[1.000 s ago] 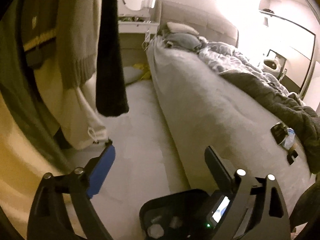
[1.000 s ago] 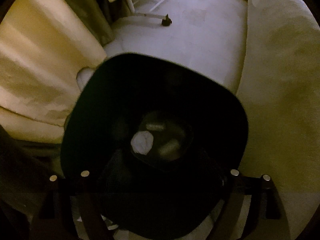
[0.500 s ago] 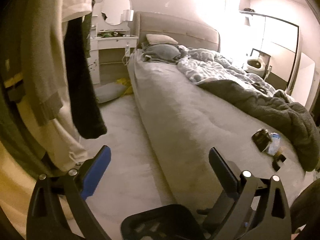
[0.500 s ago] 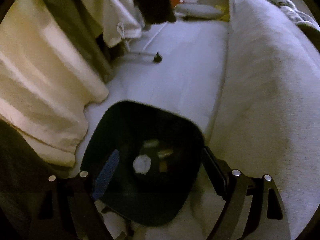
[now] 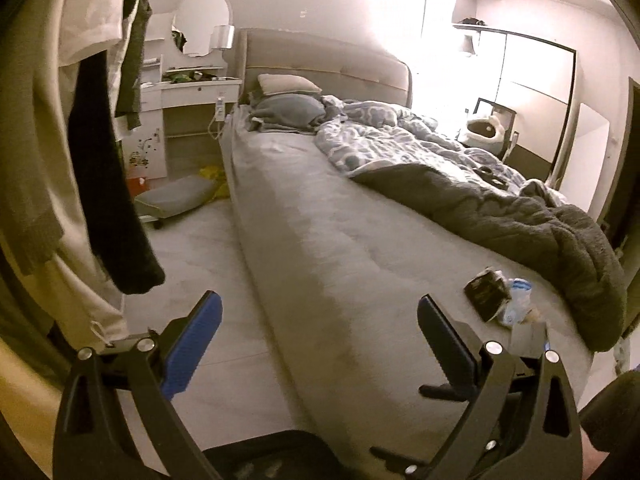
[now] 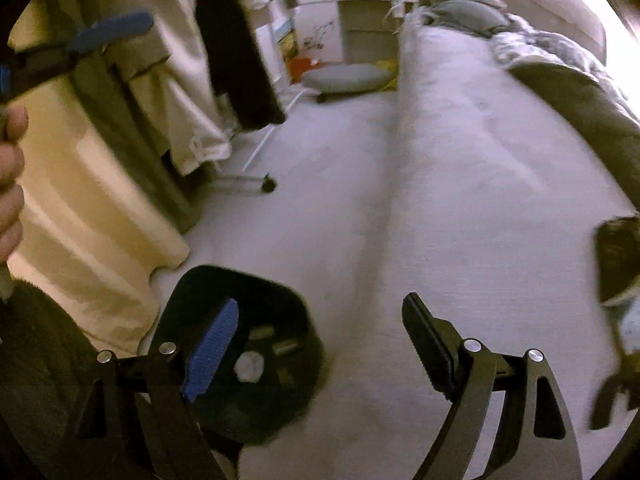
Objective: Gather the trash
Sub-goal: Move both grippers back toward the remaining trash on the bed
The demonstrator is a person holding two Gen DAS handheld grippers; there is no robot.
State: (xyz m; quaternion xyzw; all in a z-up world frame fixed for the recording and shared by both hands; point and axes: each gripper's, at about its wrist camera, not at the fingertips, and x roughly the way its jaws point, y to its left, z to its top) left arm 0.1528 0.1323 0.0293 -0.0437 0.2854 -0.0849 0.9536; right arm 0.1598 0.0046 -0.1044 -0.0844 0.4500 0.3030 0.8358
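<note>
A black trash bin (image 6: pixel 240 360) stands on the floor beside the bed, with a crumpled white wad (image 6: pixel 249 368) and a few small pieces inside; its rim shows at the bottom of the left wrist view (image 5: pixel 260 460). A dark wrapper (image 5: pixel 486 292) and a blue-white plastic packet (image 5: pixel 518 306) lie on the grey bed (image 5: pixel 360 264) near the foot; the wrapper shows blurred at the right wrist view's edge (image 6: pixel 616 256). My left gripper (image 5: pixel 316 328) is open and empty above the bed's edge. My right gripper (image 6: pixel 320 336) is open and empty above the bin and mattress side.
Hanging clothes (image 5: pixel 100 160) and a cream curtain (image 6: pixel 80 208) crowd the left. A wheeled rack foot (image 6: pixel 268 186) and a grey cushion (image 5: pixel 180 196) sit on the floor strip. A dark blanket (image 5: pixel 520 216) and patterned duvet (image 5: pixel 380 140) cover the bed's far side.
Both grippers have risen and tilted up from the bin. The bin has dropped to the bottom of both views. The bed and its trash have come into fuller view.
</note>
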